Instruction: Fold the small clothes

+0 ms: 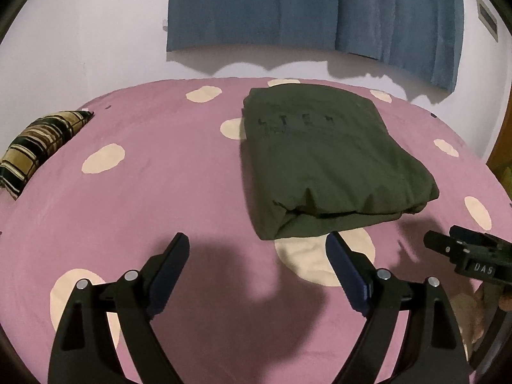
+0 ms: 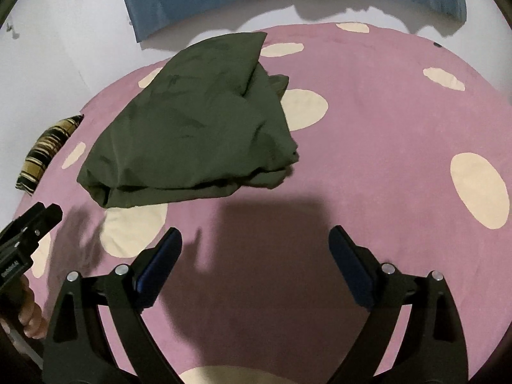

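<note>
Two open claws, left [image 1: 257, 246] and right [image 2: 256, 240], face one folded olive garment [image 1: 323, 156].

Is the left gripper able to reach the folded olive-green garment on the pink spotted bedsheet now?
Probably yes. The left gripper is open and empty, and only bare pink spotted bedsheet lies between it and the near edge of the folded olive-green garment.

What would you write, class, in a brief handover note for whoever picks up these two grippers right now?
Left gripper: open, empty, above the sheet.
Right gripper: open, empty, also clear of the cloth.
Olive-green garment: folded into a rough rectangle on the pink spotted bedsheet, near edge bulging, layers uneven on one side.
Done: main folds.
Left: perhaps tidy the loose edges.
</note>
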Available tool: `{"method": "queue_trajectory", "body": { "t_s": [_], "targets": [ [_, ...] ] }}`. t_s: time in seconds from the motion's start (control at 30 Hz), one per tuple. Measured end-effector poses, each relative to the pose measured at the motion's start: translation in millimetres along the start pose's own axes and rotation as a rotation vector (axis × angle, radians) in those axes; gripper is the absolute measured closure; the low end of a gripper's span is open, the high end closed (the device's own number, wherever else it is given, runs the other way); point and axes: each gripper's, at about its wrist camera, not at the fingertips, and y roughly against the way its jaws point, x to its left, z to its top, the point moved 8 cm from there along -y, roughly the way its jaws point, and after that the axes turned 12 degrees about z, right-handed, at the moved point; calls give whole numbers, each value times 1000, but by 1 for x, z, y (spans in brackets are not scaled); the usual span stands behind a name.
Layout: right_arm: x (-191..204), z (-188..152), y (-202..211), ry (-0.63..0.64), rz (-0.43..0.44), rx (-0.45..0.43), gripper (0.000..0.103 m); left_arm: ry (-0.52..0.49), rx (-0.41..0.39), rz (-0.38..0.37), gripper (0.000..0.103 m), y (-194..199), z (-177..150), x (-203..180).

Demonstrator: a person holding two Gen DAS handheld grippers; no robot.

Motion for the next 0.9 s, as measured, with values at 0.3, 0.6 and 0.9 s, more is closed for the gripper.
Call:
{"method": "queue_trajectory", "body": {
  "t_s": [0.3, 0.6, 0.9],
  "targets": [
    [7, 1, 3, 32, -33, -25, 10, 34, 12, 23, 17, 1, -3, 2],
    [10, 2, 8, 41, -52, -51, 10, 19, 11, 39, 17, 0, -4, 2],
    [10, 1, 6, 38, -48, -43, 10, 37, 13, 44, 17, 1, -3, 5]
  ]
}}
